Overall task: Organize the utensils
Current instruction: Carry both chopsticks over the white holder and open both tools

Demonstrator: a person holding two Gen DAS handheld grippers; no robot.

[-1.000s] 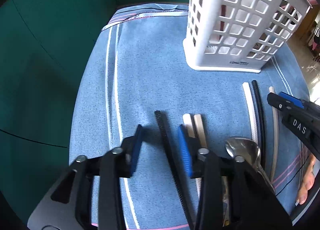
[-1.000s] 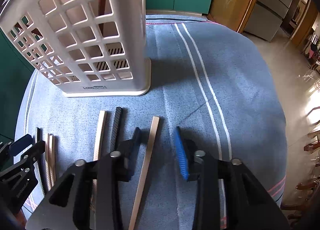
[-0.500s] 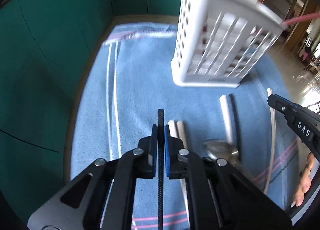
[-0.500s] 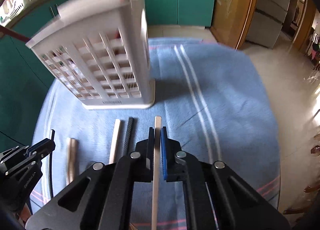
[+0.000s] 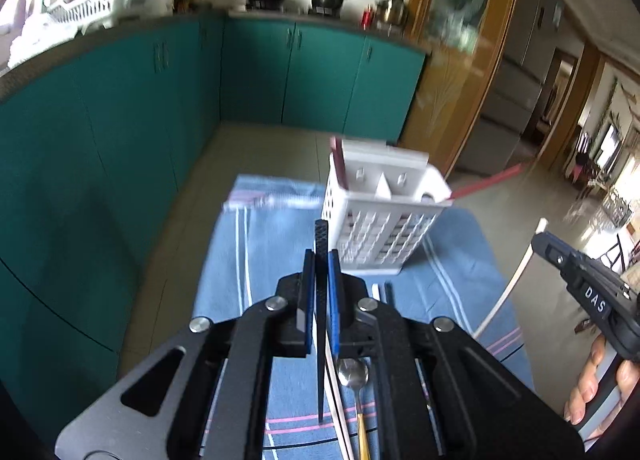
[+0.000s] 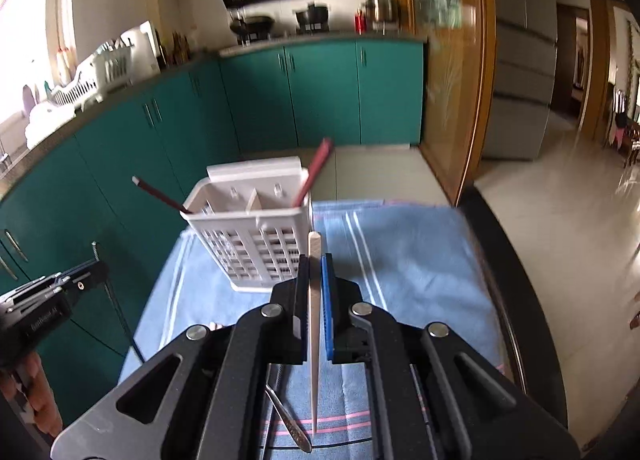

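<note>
My left gripper is shut on a black chopstick, held well above the blue cloth. My right gripper is shut on a beige chopstick, also lifted; it shows at the right of the left wrist view. The white slotted utensil holder stands on the cloth ahead of both grippers with two dark red chopsticks sticking out. A spoon and more chopsticks lie on the cloth below.
Teal cabinets run along the left and back. The table's dark edge is at the right, with tiled floor beyond. The left gripper also shows at the left of the right wrist view.
Both grippers closed on a chopstick each, then lifted them off the cloth and tilted upward. The holder now looks farther away and lower.
</note>
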